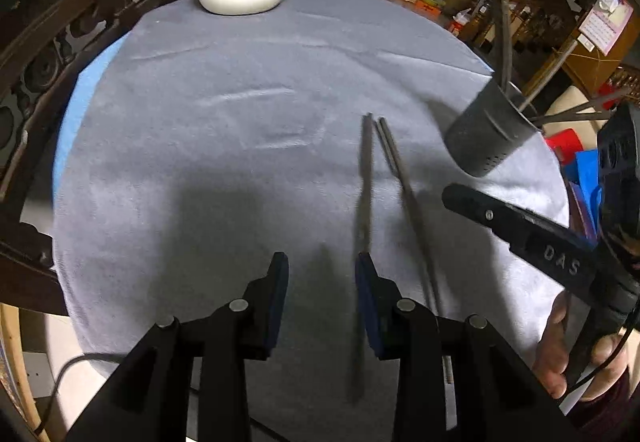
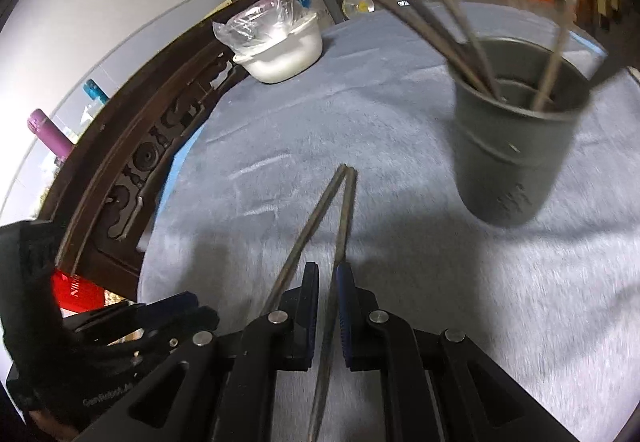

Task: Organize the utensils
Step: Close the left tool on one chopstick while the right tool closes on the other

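The right gripper pinches one chopstick between its nearly closed fingers, its tip meeting a second chopstick over the grey-clothed surface, beside the dark utensil cup (already holding several), while the left gripper hangs part-open, gripping nothing.

"DAS" is embossed on the right claw.

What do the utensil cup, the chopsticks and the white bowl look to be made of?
Utensil cup: dull grey metal or plastic, matte with ridged bands; unclear which. Chopsticks: thin grey rods with a slight sheen, likely metal. White bowl: glossy, probably ceramic or plastic, holding a clear crinkled plastic bag.
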